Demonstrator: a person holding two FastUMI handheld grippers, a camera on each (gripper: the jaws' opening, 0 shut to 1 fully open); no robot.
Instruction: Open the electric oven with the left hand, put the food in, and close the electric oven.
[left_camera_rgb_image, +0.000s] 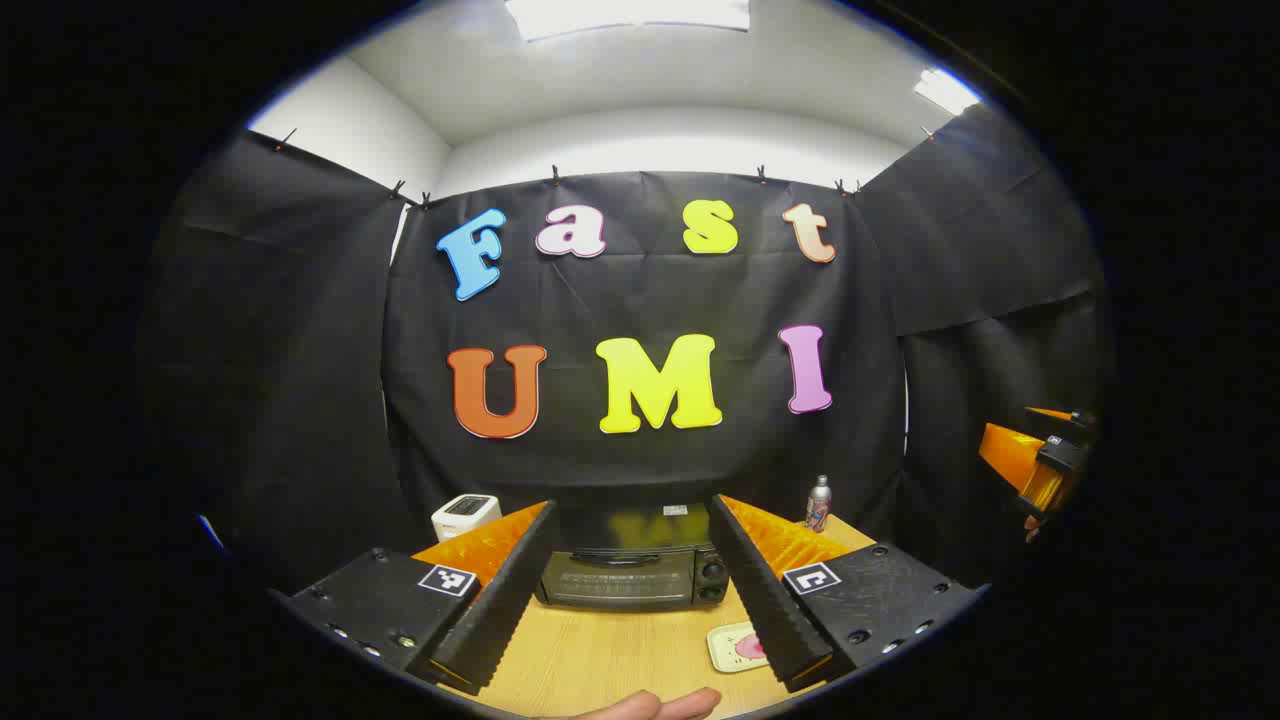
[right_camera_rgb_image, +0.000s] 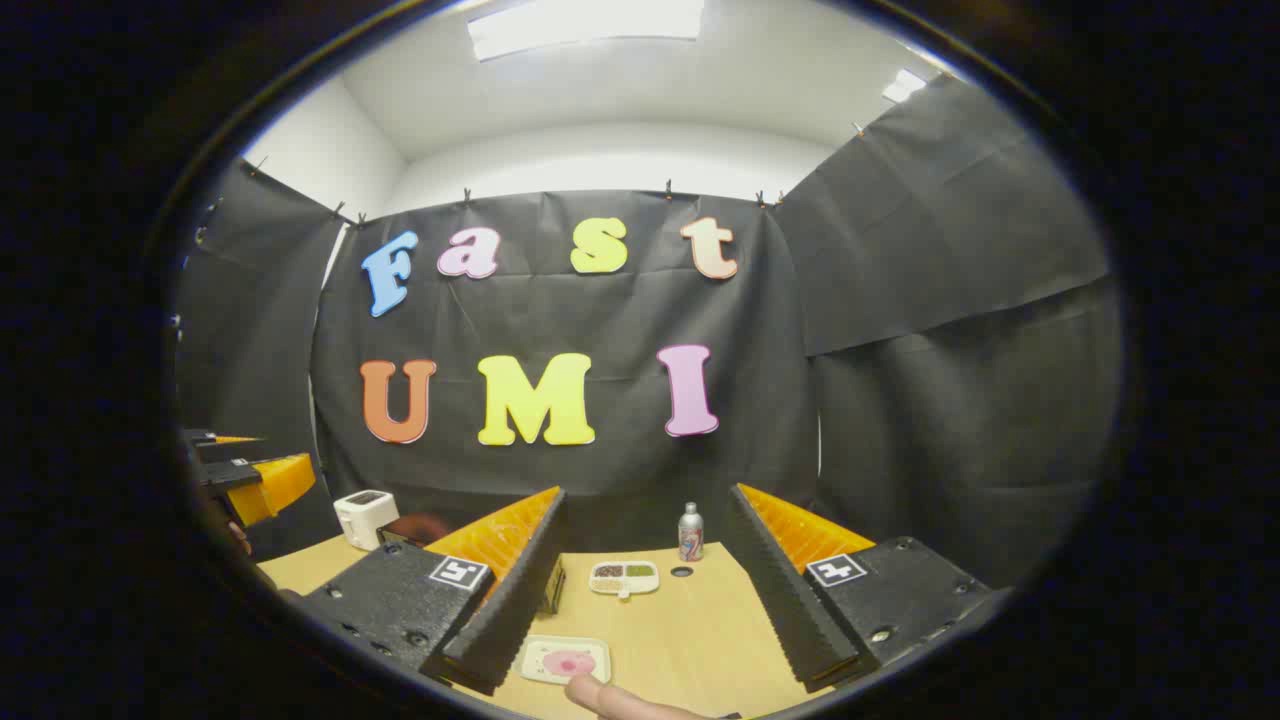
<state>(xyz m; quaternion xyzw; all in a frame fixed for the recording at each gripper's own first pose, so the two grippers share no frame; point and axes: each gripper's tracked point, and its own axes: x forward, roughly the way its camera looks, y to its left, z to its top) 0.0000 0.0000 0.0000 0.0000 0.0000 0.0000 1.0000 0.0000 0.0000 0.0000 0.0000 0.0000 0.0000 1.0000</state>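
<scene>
- Plainly, in the left gripper view the left tool (left_camera_rgb_image: 630, 600) hangs above the worktop (left_camera_rgb_image: 600, 660) with its fingers spread wide and nothing between them.
- Straight beyond the gap between those fingers, at lower centre of the frame, sits the electric oven (left_camera_rgb_image: 632, 575), door closed, well apart from the fingertips.
- Just left of the right-hand finger, low in the frame, lies a small plate of food (left_camera_rgb_image: 737, 647), partly hidden by that finger.
- A white toaster (left_camera_rgb_image: 465, 516) stands at the left behind the left-hand finger, and a metal bottle (left_camera_rgb_image: 818, 503) at the right near the back wall.
- A hand (left_camera_rgb_image: 660, 705) shows at the bottom edge.
- In the right gripper view the right tool (right_camera_rgb_image: 640, 620) is likewise released, fingers far apart and empty.
- The plate of food (right_camera_rgb_image: 566, 660) lies on the worktop at lower centre, just beside the left-hand finger; a fingertip (right_camera_rgb_image: 590, 692) sits close by its near edge.
- Farther back are a compartment tray (right_camera_rgb_image: 624, 577) and the bottle (right_camera_rgb_image: 690, 532).
- The toaster (right_camera_rgb_image: 365, 517) stands at the left.
</scene>
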